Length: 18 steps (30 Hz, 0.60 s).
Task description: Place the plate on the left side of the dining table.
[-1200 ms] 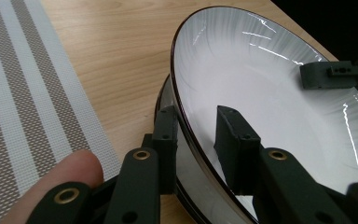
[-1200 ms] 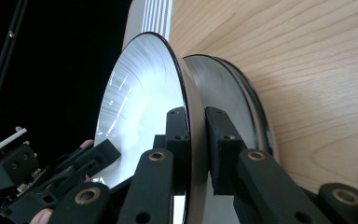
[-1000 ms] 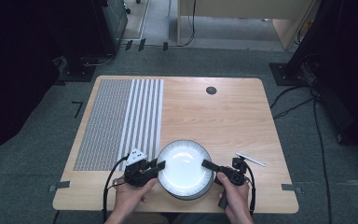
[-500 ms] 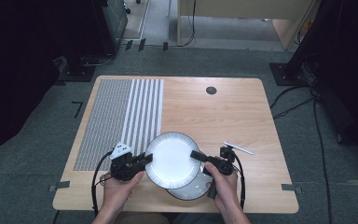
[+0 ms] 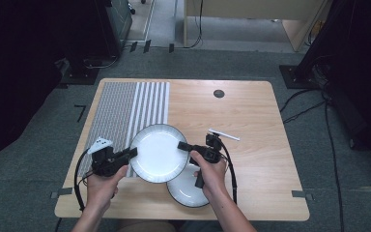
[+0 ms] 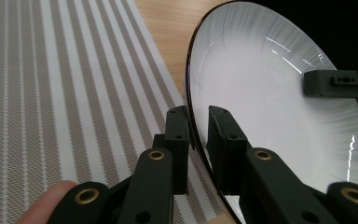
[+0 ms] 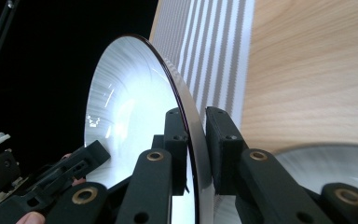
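Partly hidden under the plate [image 5: 158, 152] I hold is a second plate [image 5: 188, 191], its upper edge covered by the held one and by my right hand [image 5: 211, 174]; in the right gripper view it is only a blurred grey arc at the lower right. My forearms are cut off at the bottom of the high view. A thin white stick [image 5: 223, 135] lies on the table [image 5: 251, 111] just beyond my right gripper [image 5: 183, 146]; what it is I cannot make out.

My left gripper [image 5: 131, 153] is clamped on the plate's left rim: in the left gripper view the dark rim runs between my two fingers [image 6: 177, 135], one above the plate and one below. My right gripper pinches the opposite rim the same way, the edge passing between its fingers [image 7: 221, 140]. The plate hangs between the two grippers, over the near edge of the striped mat [image 5: 125, 108] and the bare wood beside it, overlapping the second plate.
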### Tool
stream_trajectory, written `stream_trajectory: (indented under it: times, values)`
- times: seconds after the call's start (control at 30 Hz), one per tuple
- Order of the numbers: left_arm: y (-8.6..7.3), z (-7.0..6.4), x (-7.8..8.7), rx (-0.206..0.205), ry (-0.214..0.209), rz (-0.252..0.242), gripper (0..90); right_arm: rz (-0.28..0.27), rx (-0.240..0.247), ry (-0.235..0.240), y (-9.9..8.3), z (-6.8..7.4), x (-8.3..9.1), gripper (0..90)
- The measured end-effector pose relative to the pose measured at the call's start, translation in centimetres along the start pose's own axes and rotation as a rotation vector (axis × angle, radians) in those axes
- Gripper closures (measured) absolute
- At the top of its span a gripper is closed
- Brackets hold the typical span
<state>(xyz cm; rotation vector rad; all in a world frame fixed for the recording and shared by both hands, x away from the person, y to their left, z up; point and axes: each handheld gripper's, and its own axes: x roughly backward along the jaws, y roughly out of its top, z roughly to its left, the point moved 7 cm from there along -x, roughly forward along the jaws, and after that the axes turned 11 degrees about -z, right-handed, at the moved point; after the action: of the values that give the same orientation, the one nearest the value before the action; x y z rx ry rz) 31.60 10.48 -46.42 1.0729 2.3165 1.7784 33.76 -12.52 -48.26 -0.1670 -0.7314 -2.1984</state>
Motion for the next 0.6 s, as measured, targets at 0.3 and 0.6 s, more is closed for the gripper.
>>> stream_trajectory:
  times: [0.3, 0.6]
  values:
    - [1.3, 3.8, 0.3, 0.033, 0.05, -0.011, 81.7, 0.018, 0.052, -0.004, 0.2, 1.8, -4.3, 79.7]
    - [1.4, 7.6, -0.2, 0.084, 0.086, -0.006, 83.0, 0.044, 0.073, -0.013, -0.1, 2.2, -8.5, 79.6]
